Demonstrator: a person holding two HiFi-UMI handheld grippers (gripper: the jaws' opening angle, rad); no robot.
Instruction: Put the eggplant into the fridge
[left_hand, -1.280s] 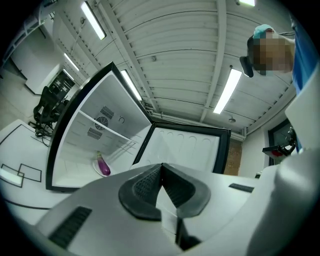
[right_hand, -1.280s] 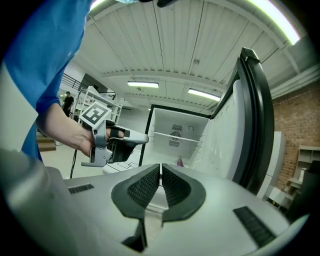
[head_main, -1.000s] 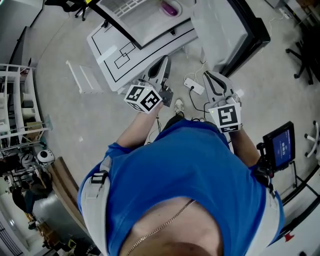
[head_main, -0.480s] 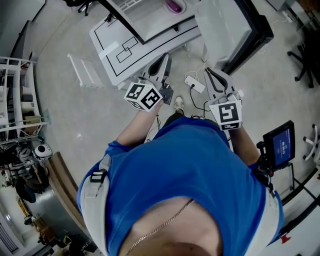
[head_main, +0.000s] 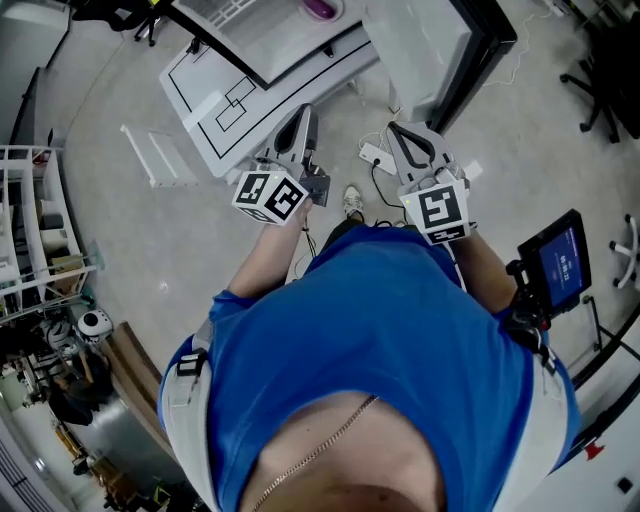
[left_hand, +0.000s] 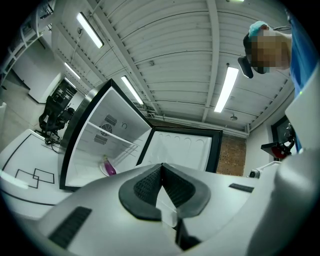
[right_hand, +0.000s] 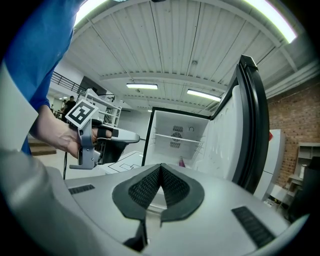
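The person wears a bright blue short-sleeved T-shirt (head_main: 400, 330), with a thin metal chain necklace (head_main: 320, 455) lying at its collar. Pale grey harness straps (head_main: 185, 410) run down either side of the shirt, and the one at its left shoulder has a black buckle (head_main: 188, 362). Ahead of the shirt, the left gripper (head_main: 303, 112) and right gripper (head_main: 396, 130) are light grey moulded shells with black ribbed pads (left_hand: 142, 186). Each carries a white cube with black square markers (head_main: 268, 195).

Lab; shelving rack (head_main: 40, 225), monitor stand (head_main: 557, 262)
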